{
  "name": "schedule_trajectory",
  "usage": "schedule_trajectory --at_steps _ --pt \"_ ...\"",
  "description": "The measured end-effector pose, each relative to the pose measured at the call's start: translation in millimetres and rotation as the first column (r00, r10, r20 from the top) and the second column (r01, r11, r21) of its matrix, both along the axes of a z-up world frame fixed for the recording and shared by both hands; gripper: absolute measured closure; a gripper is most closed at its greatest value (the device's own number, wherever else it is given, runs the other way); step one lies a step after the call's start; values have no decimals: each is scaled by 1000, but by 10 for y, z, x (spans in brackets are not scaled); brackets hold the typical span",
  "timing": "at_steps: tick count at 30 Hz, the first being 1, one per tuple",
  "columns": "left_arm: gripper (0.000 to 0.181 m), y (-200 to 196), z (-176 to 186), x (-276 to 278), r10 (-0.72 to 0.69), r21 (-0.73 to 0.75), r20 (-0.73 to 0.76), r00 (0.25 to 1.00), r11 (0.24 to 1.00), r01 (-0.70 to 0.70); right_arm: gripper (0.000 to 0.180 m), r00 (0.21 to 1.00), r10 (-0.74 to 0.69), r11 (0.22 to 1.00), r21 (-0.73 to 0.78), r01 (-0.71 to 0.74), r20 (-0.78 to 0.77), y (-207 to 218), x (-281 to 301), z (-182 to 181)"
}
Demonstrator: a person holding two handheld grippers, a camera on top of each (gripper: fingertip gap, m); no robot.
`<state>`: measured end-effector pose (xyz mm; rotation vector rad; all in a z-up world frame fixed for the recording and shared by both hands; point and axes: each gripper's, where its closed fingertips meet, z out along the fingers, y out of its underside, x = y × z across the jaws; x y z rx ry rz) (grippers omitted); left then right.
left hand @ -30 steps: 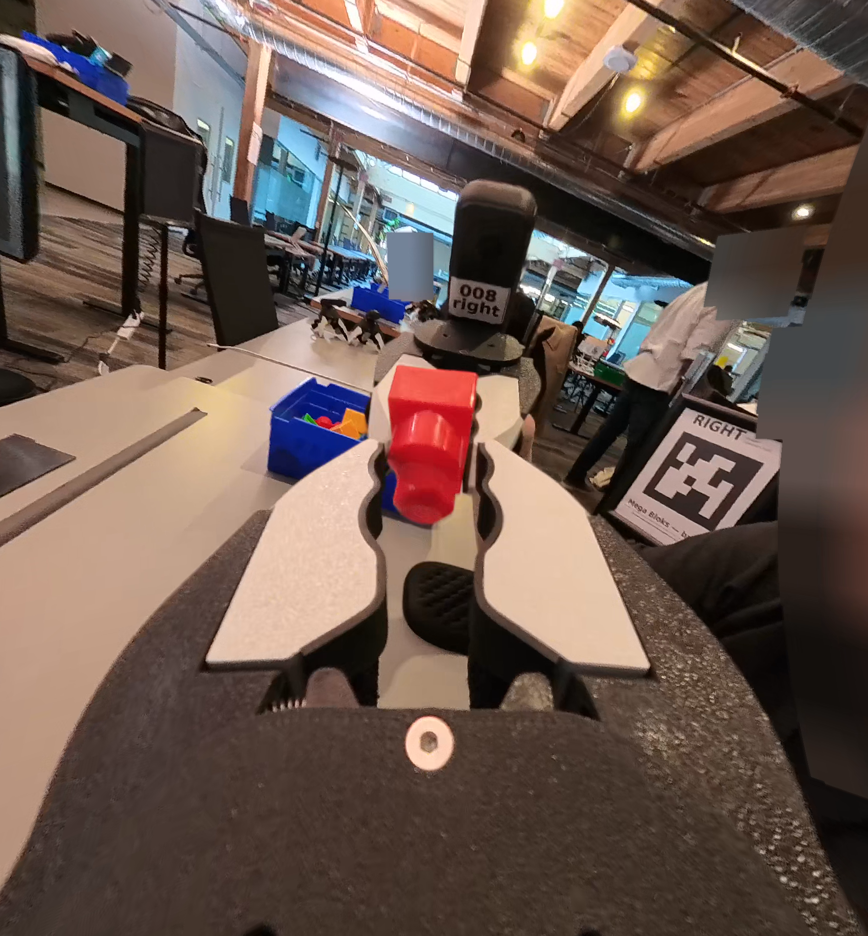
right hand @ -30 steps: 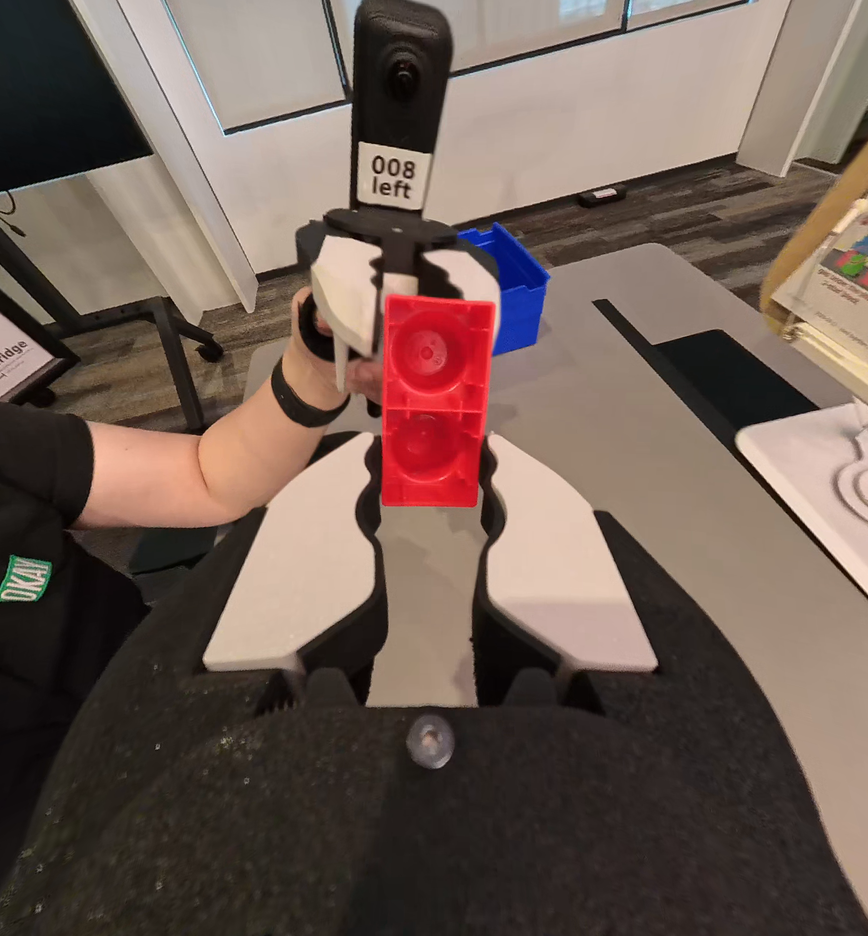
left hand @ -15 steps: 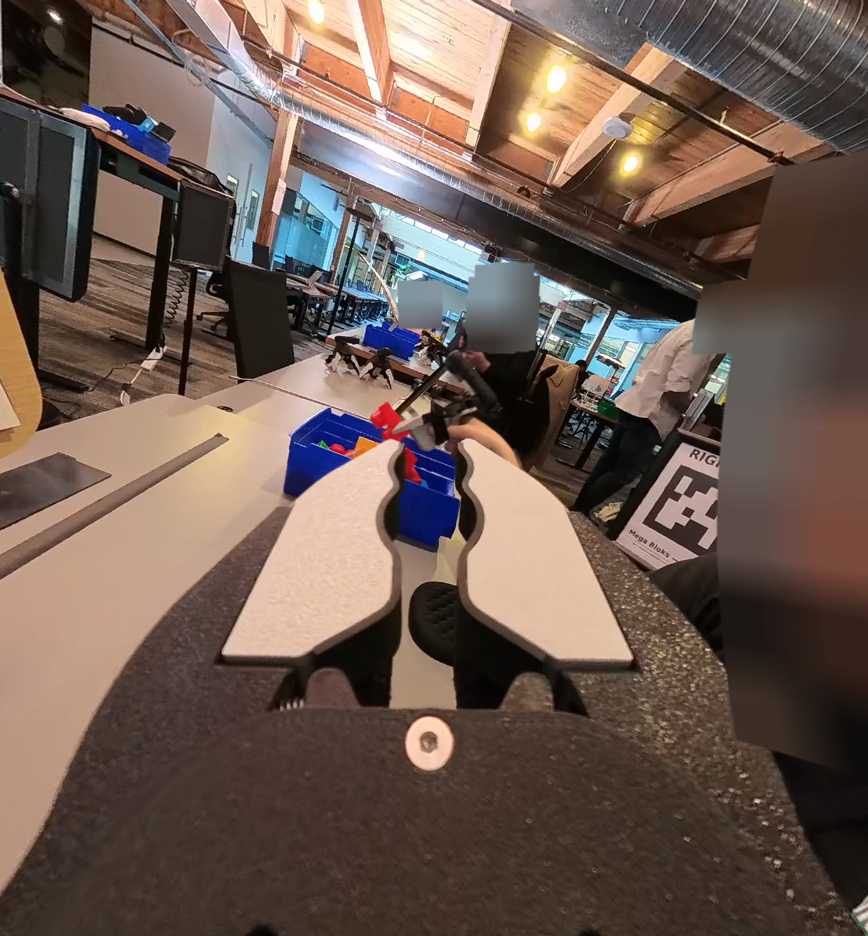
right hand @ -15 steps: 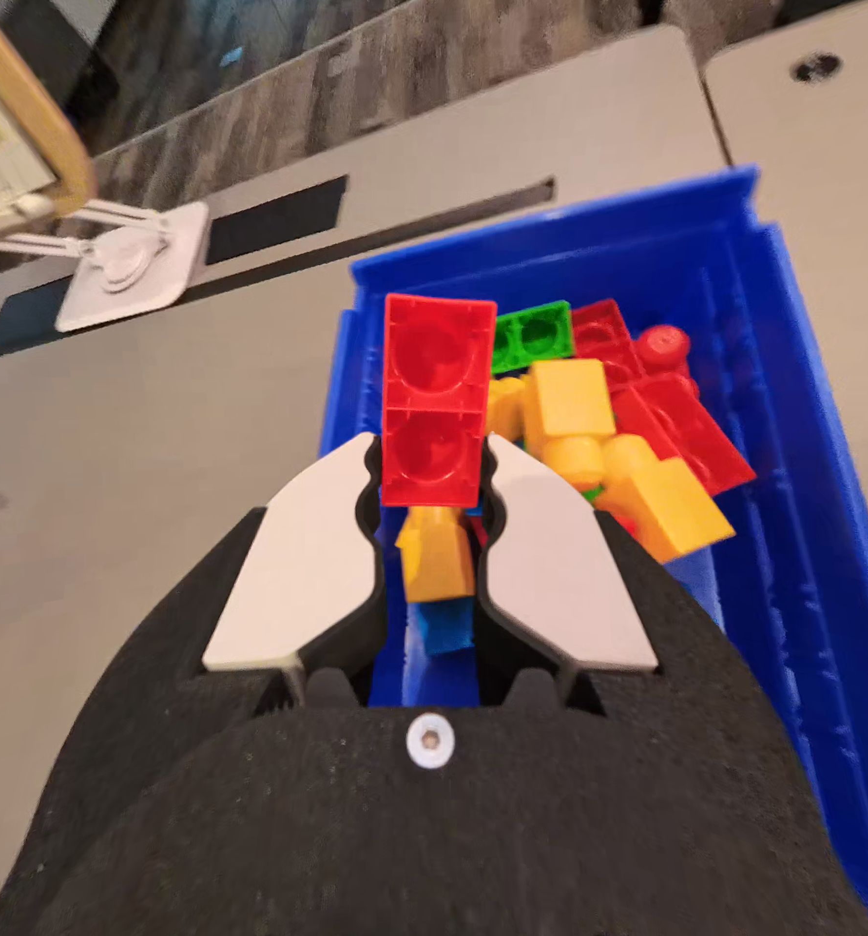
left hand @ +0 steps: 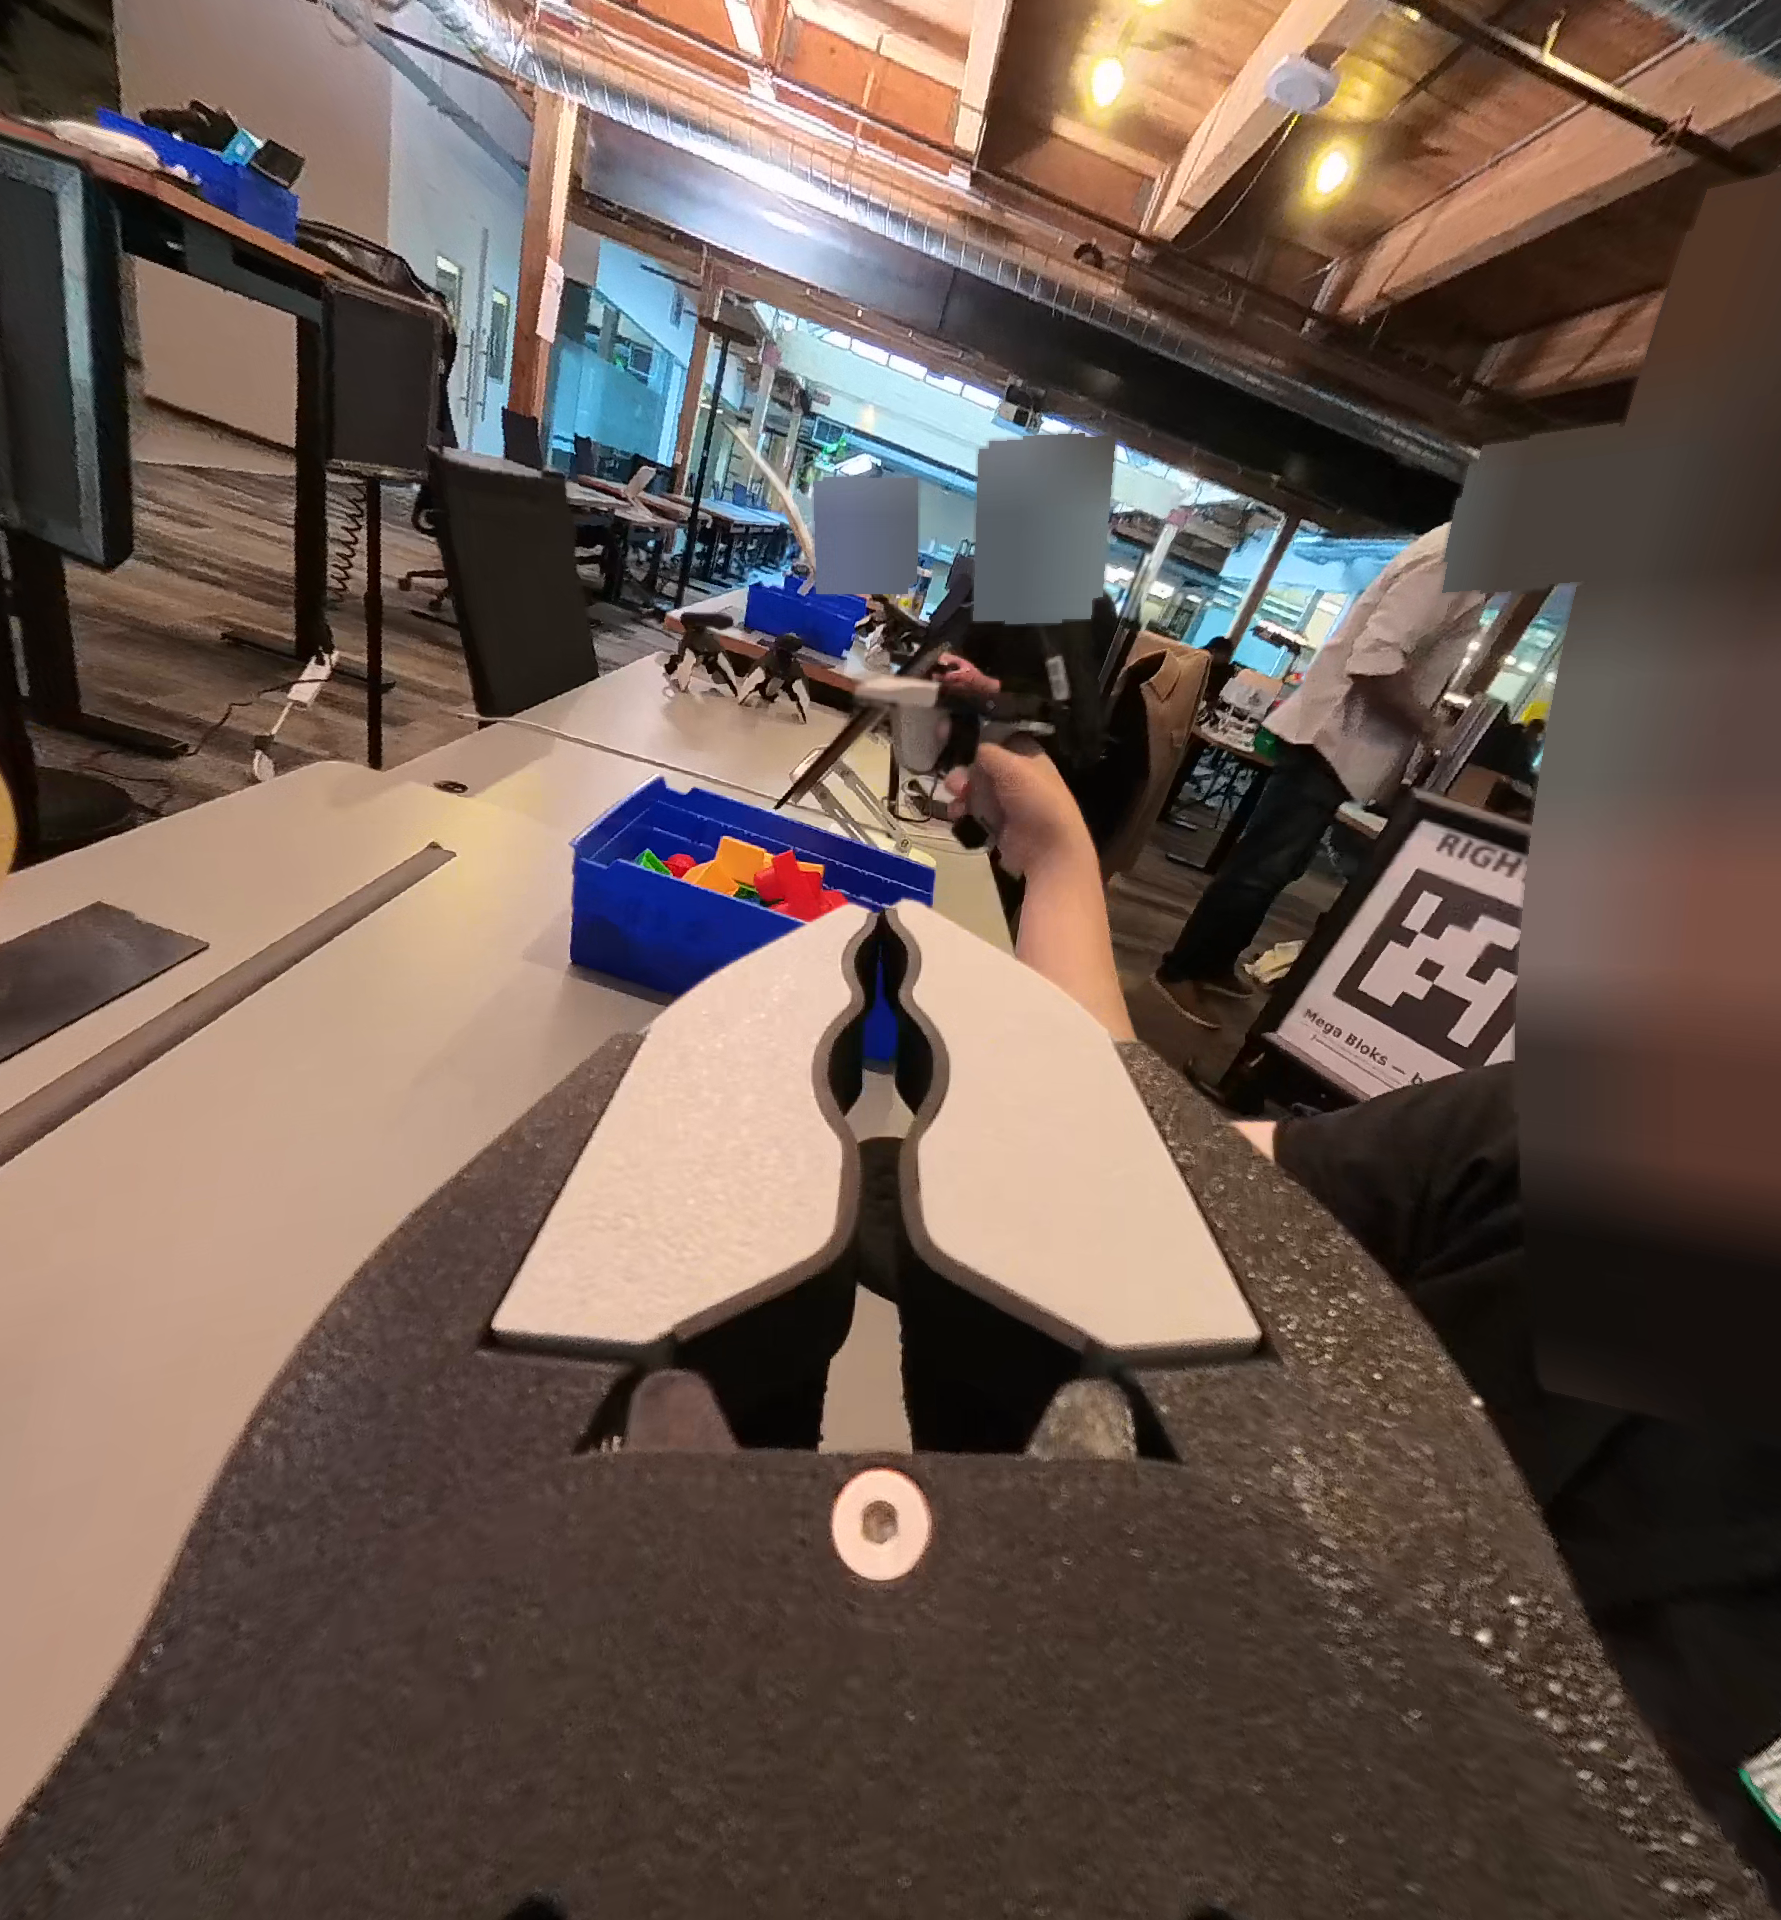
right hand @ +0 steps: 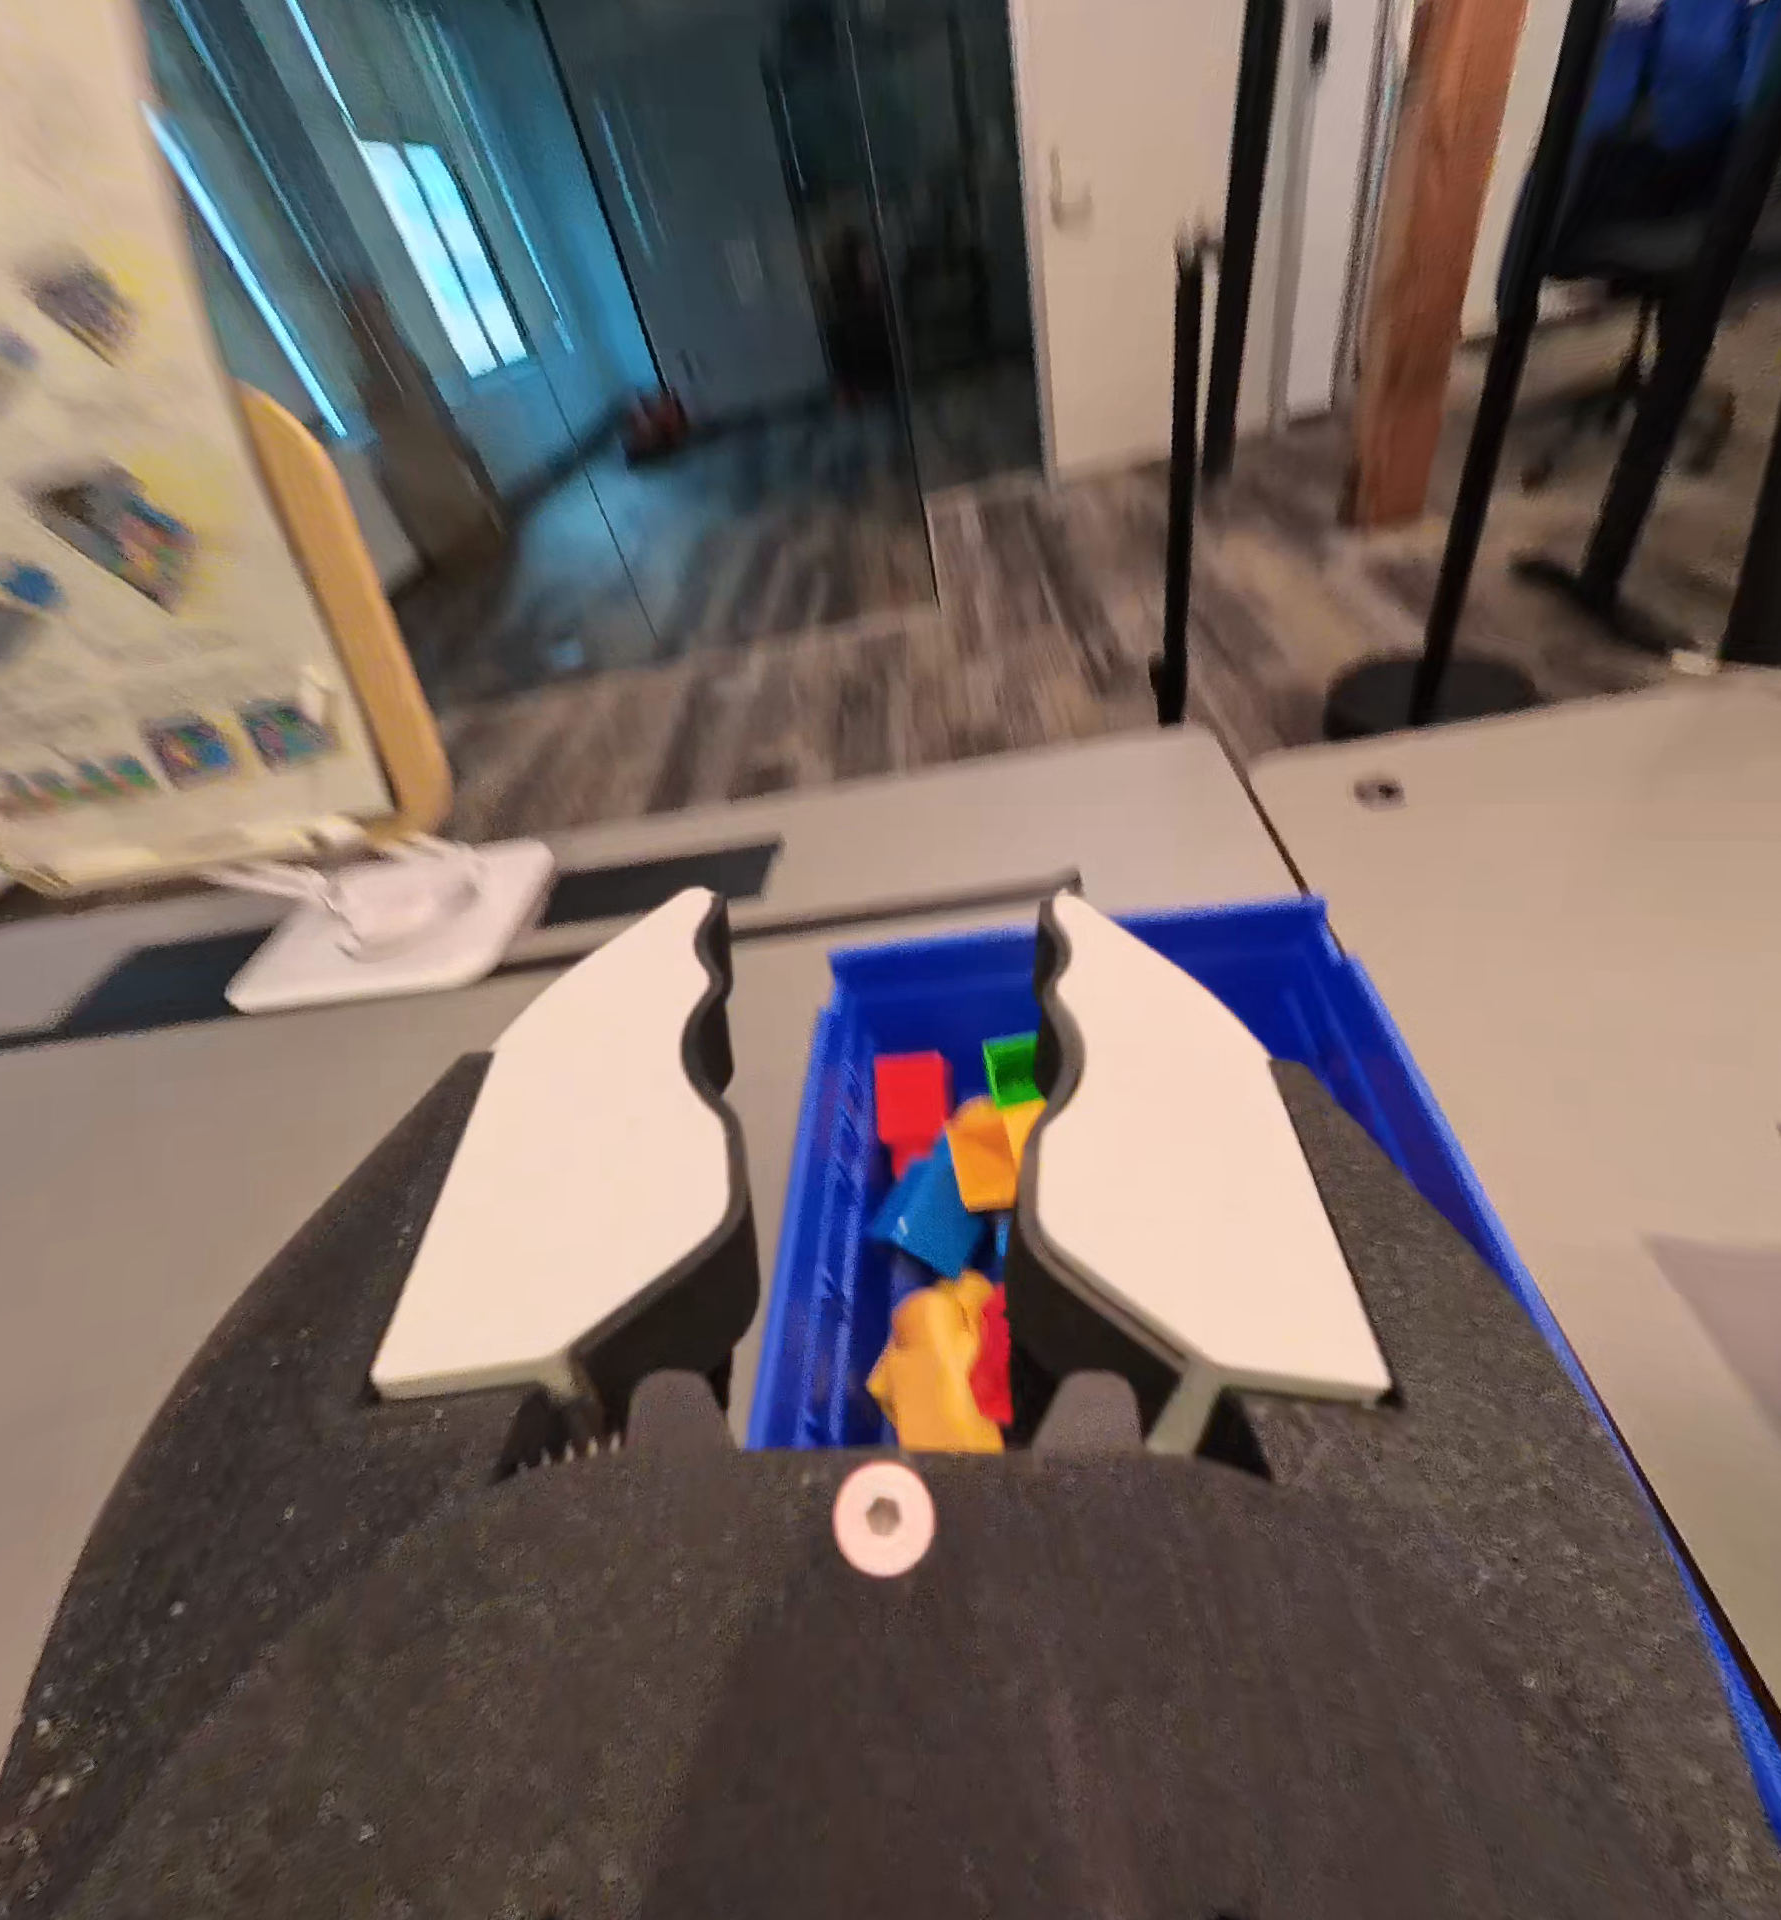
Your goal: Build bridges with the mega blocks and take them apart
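Right tongs (right hand: 881,997) spread wide and empty over the blue bin (right hand: 1333,997); left tongs (left hand: 881,925) pinched narrow, holding nothing.

The mega blocks (right hand: 953,1174) lie jumbled in the bin, which sits near the counter (left hand: 242,1091) edge closest to the person. Judged risks: reaching into so loose a heap, the right tongs may catch two blocks at once or pinch one on a slanted face so it twists free (the right wrist view is motion-blurred); a finger knocking the bin wall could shove it toward that edge.
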<state>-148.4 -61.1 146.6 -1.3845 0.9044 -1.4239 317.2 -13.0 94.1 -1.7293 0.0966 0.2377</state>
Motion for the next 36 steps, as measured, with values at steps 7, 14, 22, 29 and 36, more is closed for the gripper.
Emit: schedule_trajectory --at_steps 7,14,22,29,36 --pt "169 52 142 -1017 506 145 -331 796 861 -487 129 995 66 960 276 -42 -81 -467 -1 527" --pt "148 191 -239 -4001 771 345 -635 48 339 -875 128 988 127 968 230 -104 -90 -327 -59 412" --pt "139 18 -1639 -5344 469 -14 -875 124 231 -973 129 994 110 990 83 -112 26 -76 -321 235" --pt "141 -81 -2306 -5284 232 -160 -950 211 222 -962 129 996 71 997 34 -73 59 -96 -300 208" --pt "173 -108 -2648 -5250 48 -115 -991 126 176 -978 129 998 47 999 -21 -46 40 -252 -193 75"
